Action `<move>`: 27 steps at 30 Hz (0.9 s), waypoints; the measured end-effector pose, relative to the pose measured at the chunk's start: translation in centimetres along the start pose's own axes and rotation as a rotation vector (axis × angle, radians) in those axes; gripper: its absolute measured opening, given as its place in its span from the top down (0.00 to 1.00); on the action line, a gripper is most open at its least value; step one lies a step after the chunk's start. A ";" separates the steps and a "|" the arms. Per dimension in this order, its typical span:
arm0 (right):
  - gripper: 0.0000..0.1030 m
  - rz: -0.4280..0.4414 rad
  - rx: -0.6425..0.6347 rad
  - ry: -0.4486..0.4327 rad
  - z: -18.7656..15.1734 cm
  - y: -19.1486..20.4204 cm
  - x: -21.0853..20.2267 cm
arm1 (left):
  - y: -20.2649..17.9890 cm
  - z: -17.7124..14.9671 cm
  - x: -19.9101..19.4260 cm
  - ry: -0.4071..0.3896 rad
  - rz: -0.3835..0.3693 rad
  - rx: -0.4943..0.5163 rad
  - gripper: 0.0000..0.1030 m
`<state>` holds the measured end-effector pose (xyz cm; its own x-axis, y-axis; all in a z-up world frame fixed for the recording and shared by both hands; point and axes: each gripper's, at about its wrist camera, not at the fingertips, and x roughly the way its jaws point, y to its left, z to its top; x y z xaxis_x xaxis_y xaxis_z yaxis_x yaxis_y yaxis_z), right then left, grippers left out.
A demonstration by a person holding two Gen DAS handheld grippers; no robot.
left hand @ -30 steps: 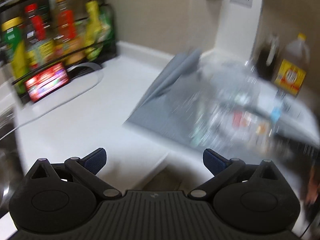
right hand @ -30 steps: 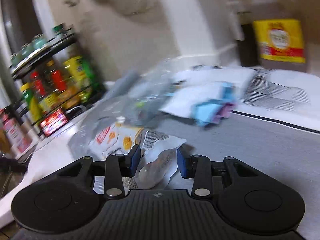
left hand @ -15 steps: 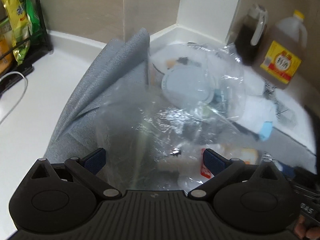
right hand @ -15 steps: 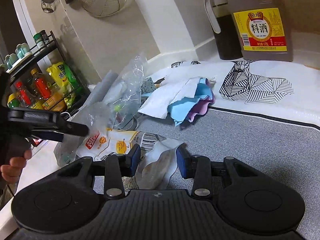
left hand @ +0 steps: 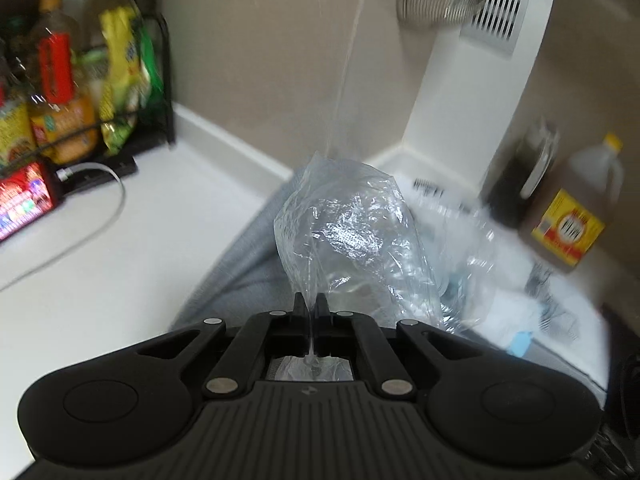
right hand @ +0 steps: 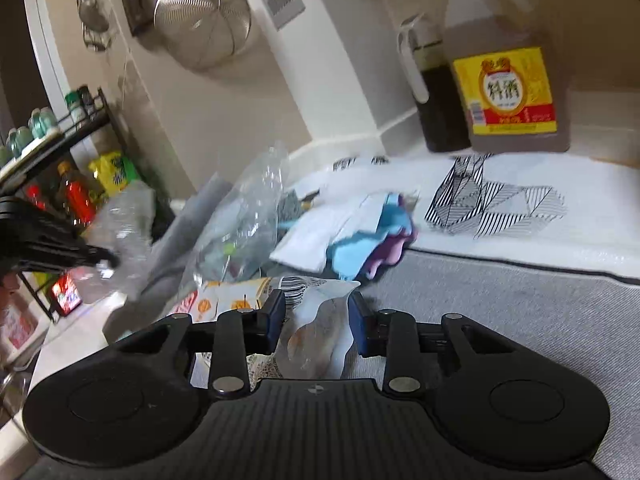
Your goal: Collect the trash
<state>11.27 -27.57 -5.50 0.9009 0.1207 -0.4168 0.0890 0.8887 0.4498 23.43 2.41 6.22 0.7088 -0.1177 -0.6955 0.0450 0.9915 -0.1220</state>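
My left gripper (left hand: 310, 305) is shut on a thin fold of a clear plastic bag (left hand: 352, 240), which bulges up in front of the fingers above the grey mat (left hand: 240, 272). The right wrist view shows that same gripper (right hand: 96, 256) at the far left, with the blurred bag (right hand: 124, 224) hanging from it. My right gripper (right hand: 317, 312) is low over the mat (right hand: 500, 312). Its jaws are closing on a white, silvery wrapper (right hand: 320, 336) that stands between the blue pads and touches both. An orange-and-white snack packet (right hand: 232, 298) lies just left of it.
A second clear bag (right hand: 240, 220), white paper and blue and purple cloths (right hand: 360, 240) are heaped on the mat. Behind are a patterned white cloth (right hand: 500, 200), a cooking-wine jug (right hand: 504, 88) and a dark bottle (right hand: 436, 112). A bottle rack (left hand: 80, 92) and lit phone (left hand: 24, 204) stand left.
The left jaws went from wide open to shut on the clear bag and lifted it off the heap. The right jaws narrowed a little on the wrapper; that hand stayed put.
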 end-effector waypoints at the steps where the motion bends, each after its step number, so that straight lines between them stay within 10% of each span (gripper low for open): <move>1: 0.66 -0.004 0.002 -0.009 0.1 0.0 -0.1 | 0.3 -0.1 -1.2 -0.023 0.000 0.001 0.98; 15: 0.69 0.042 -0.054 -0.172 0.2 1.4 -2.3 | 7.5 -8.1 -14.1 -0.102 0.085 -0.032 0.98; 27: 0.69 0.072 -0.111 -0.200 -2.0 5.8 -9.3 | 9.1 -17.4 -19.4 -0.007 0.132 0.032 0.98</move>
<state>2.54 -22.66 -0.57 0.9704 0.1058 -0.2172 -0.0163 0.9256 0.3782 -2.15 12.72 6.25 0.7150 0.0137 -0.6990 -0.0262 0.9996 -0.0072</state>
